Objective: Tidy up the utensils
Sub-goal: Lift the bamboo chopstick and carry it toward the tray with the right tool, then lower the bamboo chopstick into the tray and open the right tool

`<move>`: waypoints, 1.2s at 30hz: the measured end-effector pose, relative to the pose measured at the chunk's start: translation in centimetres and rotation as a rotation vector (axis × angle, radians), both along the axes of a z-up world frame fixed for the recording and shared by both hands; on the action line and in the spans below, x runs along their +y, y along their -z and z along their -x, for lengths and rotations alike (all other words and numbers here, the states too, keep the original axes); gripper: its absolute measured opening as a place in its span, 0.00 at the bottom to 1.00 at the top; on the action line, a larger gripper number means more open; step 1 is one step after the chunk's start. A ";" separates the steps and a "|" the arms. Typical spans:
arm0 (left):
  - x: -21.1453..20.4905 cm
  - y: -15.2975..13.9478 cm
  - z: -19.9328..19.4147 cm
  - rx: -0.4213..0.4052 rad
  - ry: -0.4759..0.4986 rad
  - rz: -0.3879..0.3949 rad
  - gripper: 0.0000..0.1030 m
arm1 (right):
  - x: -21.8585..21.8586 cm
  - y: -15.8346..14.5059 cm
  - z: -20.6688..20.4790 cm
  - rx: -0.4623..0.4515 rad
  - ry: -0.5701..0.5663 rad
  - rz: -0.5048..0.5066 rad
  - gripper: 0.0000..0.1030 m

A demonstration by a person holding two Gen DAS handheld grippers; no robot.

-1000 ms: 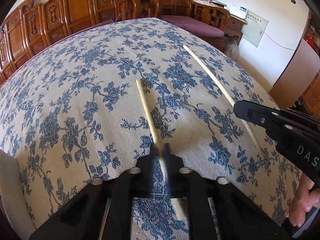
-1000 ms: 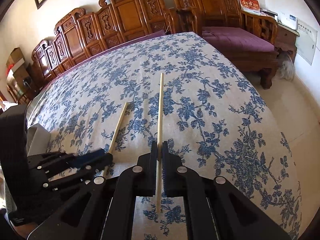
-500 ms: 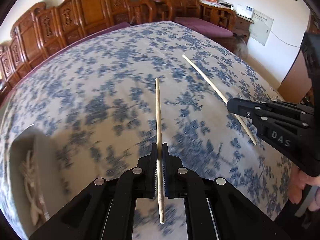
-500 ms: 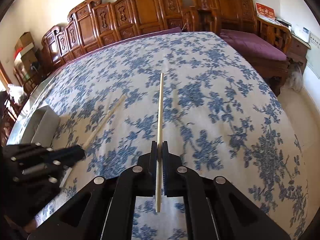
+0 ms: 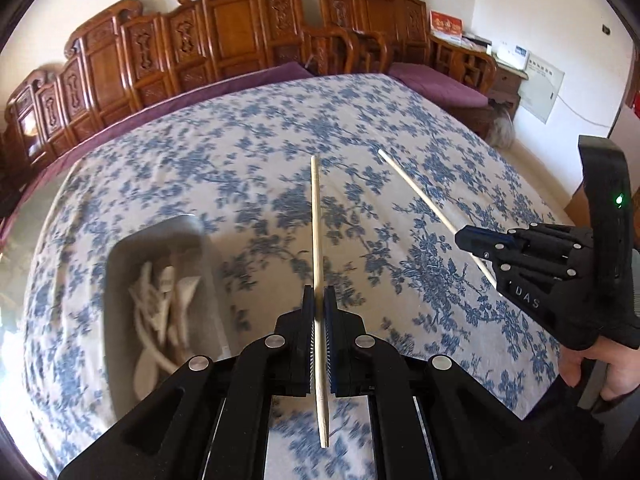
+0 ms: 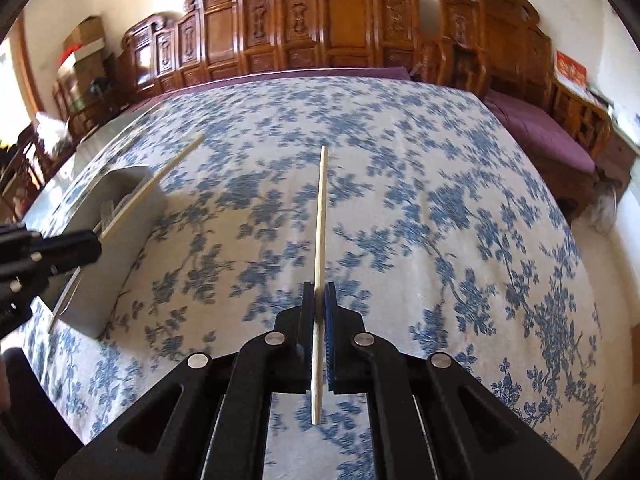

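My left gripper [image 5: 319, 294] is shut on a pale wooden chopstick [image 5: 317, 232] that sticks out ahead of the jaws, above the flowered cloth. My right gripper [image 6: 319, 290] is shut on a second chopstick [image 6: 321, 216], held the same way. In the left wrist view the right gripper [image 5: 460, 236] shows at the right with its chopstick [image 5: 416, 196] slanting up-left. The right wrist view shows the left gripper [image 6: 96, 242] at the left edge, its chopstick [image 6: 160, 176] over a grey tray [image 6: 132, 216]. The grey tray [image 5: 120, 264] lies left of my left gripper and holds several white spoons [image 5: 164, 304].
A blue-and-white flowered cloth [image 6: 440, 208] covers the whole table. Carved wooden benches [image 5: 224, 44] with purple cushions [image 6: 544, 136] line the far side and the right. A hand [image 5: 592, 368] grips the right tool at the lower right.
Both grippers have lifted their chopsticks off the cloth and swung to the left. The grey tray with spoons has come into both views.
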State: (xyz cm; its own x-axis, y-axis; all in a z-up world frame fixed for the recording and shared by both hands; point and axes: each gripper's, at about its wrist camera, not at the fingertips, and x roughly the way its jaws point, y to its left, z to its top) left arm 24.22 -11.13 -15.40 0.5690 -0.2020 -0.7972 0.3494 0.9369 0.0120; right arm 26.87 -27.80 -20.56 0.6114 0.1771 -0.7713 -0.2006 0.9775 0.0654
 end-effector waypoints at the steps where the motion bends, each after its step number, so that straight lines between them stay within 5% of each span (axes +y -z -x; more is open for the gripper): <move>1: 0.6 -0.5 0.3 -0.008 -0.004 0.003 0.04 | 0.4 -0.3 0.2 -0.004 -0.007 0.003 0.06; 20: 8.5 -3.0 2.1 -0.048 -0.098 0.028 0.04 | 8.6 -7.1 4.0 -0.095 -0.148 -0.008 0.06; 36: 13.3 2.7 -1.1 0.079 -0.178 0.043 0.04 | 13.3 -5.9 4.2 -0.063 -0.254 -0.019 0.06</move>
